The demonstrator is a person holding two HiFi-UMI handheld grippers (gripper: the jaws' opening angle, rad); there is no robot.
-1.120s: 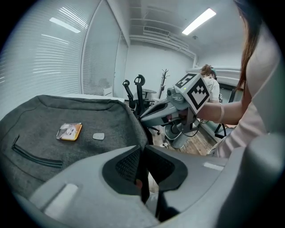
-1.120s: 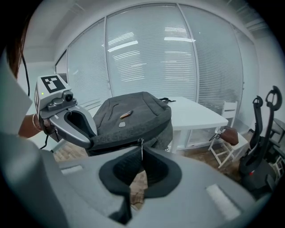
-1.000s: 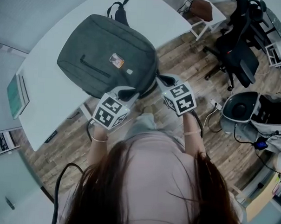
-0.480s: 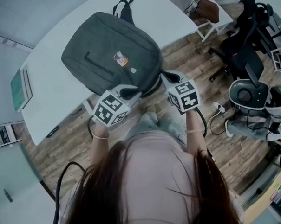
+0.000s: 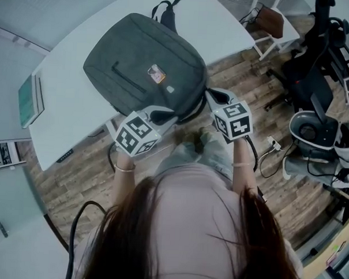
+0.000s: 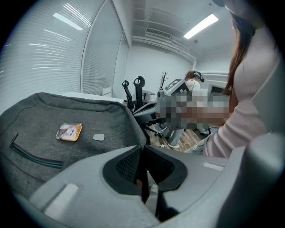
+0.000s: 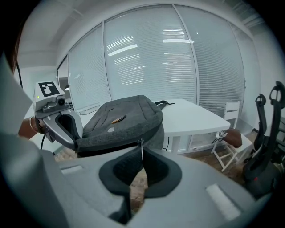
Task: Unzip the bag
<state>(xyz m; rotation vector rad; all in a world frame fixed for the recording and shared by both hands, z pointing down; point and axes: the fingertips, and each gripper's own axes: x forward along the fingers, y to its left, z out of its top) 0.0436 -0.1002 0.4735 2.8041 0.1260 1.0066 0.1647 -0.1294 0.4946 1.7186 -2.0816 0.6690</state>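
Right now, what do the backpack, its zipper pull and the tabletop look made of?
The backpack: grey heathered woven fabric, matte, with a felt-like nap. The zipper pull: probably metal, thin and glinting silver. The tabletop: smooth white, likely laminate; low sheen, no grain visible.

White table (image 5: 66,108) w/ green book (image 5: 27,99) at left edge; black office chair (image 5: 308,84) at right

White table (image 5: 72,102) on wood floor (image 5: 62,189), blinds (image 7: 147,58) over windows, black office chair (image 5: 307,84).
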